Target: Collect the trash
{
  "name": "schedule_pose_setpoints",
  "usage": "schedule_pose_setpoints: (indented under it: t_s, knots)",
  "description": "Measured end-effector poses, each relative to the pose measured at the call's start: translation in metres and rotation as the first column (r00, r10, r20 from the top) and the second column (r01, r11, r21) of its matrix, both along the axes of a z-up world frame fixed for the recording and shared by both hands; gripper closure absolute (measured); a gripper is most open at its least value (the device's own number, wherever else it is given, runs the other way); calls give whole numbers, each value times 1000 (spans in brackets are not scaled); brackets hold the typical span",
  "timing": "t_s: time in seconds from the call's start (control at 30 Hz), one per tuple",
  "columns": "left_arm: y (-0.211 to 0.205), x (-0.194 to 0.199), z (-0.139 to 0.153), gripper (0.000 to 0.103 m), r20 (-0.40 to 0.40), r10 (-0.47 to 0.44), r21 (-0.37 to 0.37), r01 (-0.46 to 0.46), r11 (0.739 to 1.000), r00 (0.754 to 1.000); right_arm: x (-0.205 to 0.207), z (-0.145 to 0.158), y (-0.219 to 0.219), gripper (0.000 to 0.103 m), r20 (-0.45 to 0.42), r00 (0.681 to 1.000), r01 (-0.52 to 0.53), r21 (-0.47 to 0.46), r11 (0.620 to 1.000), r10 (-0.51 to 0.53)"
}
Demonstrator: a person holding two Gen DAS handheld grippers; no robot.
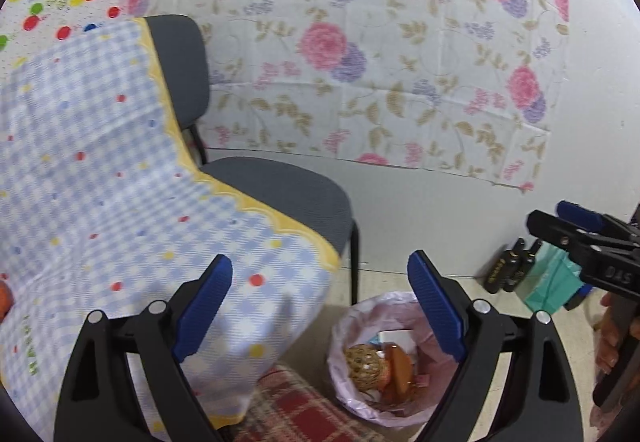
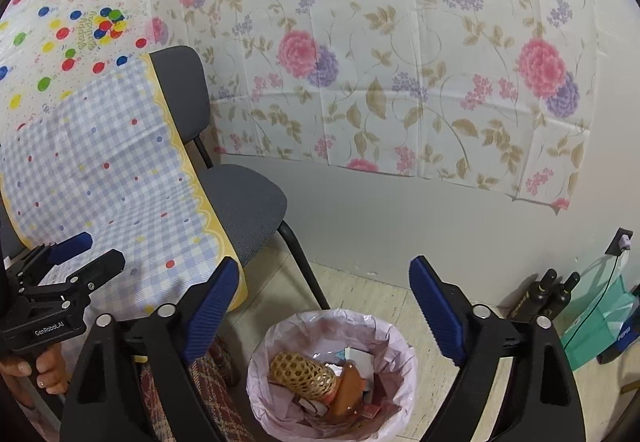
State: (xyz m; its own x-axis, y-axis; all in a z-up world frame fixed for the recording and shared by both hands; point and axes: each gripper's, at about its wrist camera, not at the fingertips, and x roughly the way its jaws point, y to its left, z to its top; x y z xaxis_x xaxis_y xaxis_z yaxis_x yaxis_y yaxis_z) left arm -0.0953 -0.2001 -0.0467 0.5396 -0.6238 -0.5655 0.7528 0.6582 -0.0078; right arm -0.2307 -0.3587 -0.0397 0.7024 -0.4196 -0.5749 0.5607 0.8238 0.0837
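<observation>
1. Trash sits in the bin (image 2: 332, 374) on the floor by the chair (image 2: 240, 210): a woven wicker tube (image 2: 302, 374), a brown glossy piece (image 2: 348, 390), and paper or card scraps (image 2: 356, 356) below and behind them. What lies deeper I cannot tell.
2. That bin wears a pale pink liner (image 1: 360, 312), its edge folded over the rim. It looks roughly half full, judged from the right view.
3. Right gripper (image 2: 324, 314) hangs above the bin with its blue fingers (image 2: 210, 312) spread wide and nothing between them.
4. Left gripper (image 1: 320, 306) is likewise wide and empty, aimed at the checked cloth (image 1: 100, 182) draped over the chair, with the bin low to its right.
5. Both tools empty over a loaded bin suggests a drop is done, or that the next piece has yet to be found. An orange object (image 1: 5, 302) shows at the far left edge of the left view; what it is I cannot say.
6. Risks: the two grippers are near each other, so a careless swing could knock them together.
7. A low pass could snag the loose liner and tip the light bin, spilling its load.
8. Dragging a finger across the cloth could pull it off the chair.
9. Two dark bottles (image 2: 544, 294) and a green bag (image 2: 600, 322) by the wall could be mistaken for trash.
</observation>
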Motion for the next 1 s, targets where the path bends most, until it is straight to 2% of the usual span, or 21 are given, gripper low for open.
schedule_pose_setpoints:
  t_s: [0.1,0.33,0.53,0.63,0.73,1.0]
  knots:
    - [10,0,6,7,20,40,17,-40,999,999,5,3,6,12,-10,1000,-19,-7,1000,18]
    - [41,15,18,7,-17,147,73,-145,987,989,33,14,25,11,-25,993,-119,-10,993,119]
    - [83,28,32,7,-31,276,70,-273,959,961,62,41,58,10,27,969,-245,-33,969,246]
    - [107,35,42,7,-32,356,59,-354,933,934,79,55,75,9,39,951,-306,-41,951,307]
    - [135,40,52,7,-6,449,62,-448,892,893,96,65,94,9,44,934,-352,-65,934,355]
    - [197,46,61,7,29,604,74,-604,794,797,137,70,147,9,31,875,-480,-73,874,483]
